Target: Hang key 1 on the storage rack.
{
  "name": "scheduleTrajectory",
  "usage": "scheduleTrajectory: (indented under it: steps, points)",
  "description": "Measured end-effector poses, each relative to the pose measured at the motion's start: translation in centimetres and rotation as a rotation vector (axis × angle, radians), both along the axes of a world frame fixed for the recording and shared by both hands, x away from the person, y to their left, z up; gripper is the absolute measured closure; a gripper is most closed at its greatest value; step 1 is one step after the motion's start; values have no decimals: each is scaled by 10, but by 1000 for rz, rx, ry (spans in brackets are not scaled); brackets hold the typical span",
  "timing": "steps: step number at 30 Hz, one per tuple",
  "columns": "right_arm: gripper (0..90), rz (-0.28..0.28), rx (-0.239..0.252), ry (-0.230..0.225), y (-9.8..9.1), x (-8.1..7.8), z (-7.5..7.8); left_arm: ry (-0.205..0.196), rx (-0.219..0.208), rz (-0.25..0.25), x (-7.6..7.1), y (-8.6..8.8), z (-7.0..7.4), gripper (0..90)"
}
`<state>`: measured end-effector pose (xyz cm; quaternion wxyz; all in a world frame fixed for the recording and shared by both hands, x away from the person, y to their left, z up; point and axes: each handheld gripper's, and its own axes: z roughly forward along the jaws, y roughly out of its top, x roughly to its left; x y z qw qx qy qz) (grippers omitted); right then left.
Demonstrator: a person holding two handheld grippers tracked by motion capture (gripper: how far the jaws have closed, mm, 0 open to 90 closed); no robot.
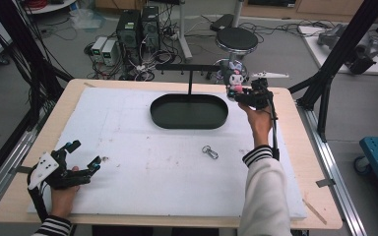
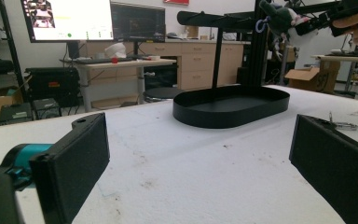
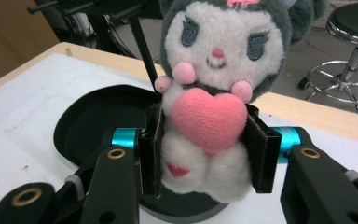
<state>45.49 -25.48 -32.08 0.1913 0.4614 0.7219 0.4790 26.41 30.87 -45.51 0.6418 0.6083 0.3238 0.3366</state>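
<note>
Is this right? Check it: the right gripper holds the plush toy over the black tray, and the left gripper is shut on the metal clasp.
Not quite. The right gripper does hold the plush toy over the black tray, but the left gripper is open and holds nothing; the metal clasp lies loose on the table. The high view shows it.

Plush doll (image 3: 216, 93): white face, dark grey hood, pink heart and cheeks. Behind it, oval tray (image 1: 189, 111): black. Right tongs (image 3: 208, 151): black pads, teal collars. Table (image 1: 142, 142): white mat, pale wood edge.
</note>
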Motion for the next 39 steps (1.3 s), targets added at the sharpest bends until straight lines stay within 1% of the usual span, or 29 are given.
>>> scheduleTrajectory:
  steps: [4, 9, 12, 16, 19, 21, 23, 25, 30, 31, 35, 37, 38, 39]
  points:
    - [562, -12, 9, 20, -4, 1, -7, 0, -1, 0, 0, 0, 0, 53]
    - [561, -19, 9, 42, -7, 2, -14, 0, -3, 0, 0, 0, 0, 53]
    - [560, -21, -9, 46, -7, 4, -15, 0, -4, 0, 0, 0, 0, 53]
    - [560, -27, -9, 69, -6, 5, -18, 0, -4, 0, 0, 0, 0, 53]
    - [557, -24, -31, 74, -5, 7, -20, 0, -5, 0, 0, 0, 0, 53]
    - [554, -28, -39, 88, -4, 7, -21, 1, -5, 0, 0, 0, 0, 53]
    - [551, -22, -55, 85, -3, 8, -21, 1, -5, 0, 0, 0, 0, 53]
    - [547, -23, -56, 90, -2, 7, -22, 1, -5, 0, 0, 0, 0, 53]
    - [536, -24, -61, 88, -2, 7, -22, 1, -7, 1, 0, 0, 0, 52]
    - [523, -17, -70, 83, -3, 8, -22, 1, -5, 0, 0, 0, 0, 53]
    - [501, -9, -69, 84, -3, 8, -22, 1, -5, 0, 0, 0, 0, 53]
    - [475, -3, -74, 84, -2, 9, -23, 1, -6, 0, 0, 0, 0, 53]
    - [439, -3, -75, 90, -2, 9, -23, 1, -6, 0, 0, 0, 0, 53]
    - [371, 3, -80, 88, -1, 9, -24, 1, -7, 1, 0, 0, 0, 53]
